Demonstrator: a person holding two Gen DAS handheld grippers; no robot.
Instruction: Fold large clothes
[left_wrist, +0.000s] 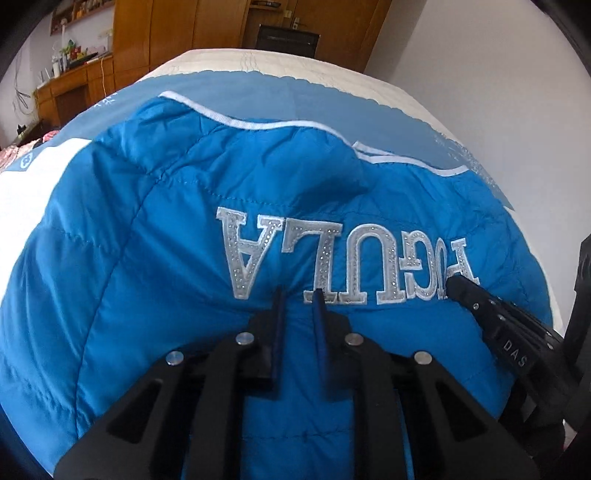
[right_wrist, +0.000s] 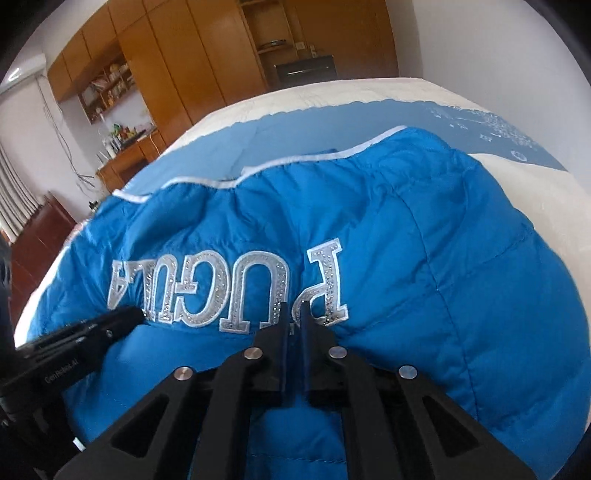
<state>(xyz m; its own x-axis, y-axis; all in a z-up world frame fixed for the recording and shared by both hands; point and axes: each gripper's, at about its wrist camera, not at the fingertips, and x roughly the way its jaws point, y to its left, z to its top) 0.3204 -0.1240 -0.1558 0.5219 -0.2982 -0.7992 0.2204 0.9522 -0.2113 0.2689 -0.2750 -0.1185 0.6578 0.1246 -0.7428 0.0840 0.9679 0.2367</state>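
A bright blue quilted jacket (left_wrist: 166, 229) with silver sewn-on letters and white trim lies spread on the bed; it also fills the right wrist view (right_wrist: 461, 266). My left gripper (left_wrist: 298, 295) is shut on a fold of the jacket near its front edge, below the letters. My right gripper (right_wrist: 294, 308) is shut on jacket fabric just under the first letter. The right gripper shows at the right of the left wrist view (left_wrist: 480, 306), and the left gripper shows at the left of the right wrist view (right_wrist: 92, 328). Both pinch points are close together.
The bed has a pale blue and cream cover (left_wrist: 258, 85), also in the right wrist view (right_wrist: 517, 177). Wooden wardrobes (right_wrist: 192, 66) and a cluttered desk (left_wrist: 74, 81) stand behind the bed. A white wall (left_wrist: 480, 74) is at the right.
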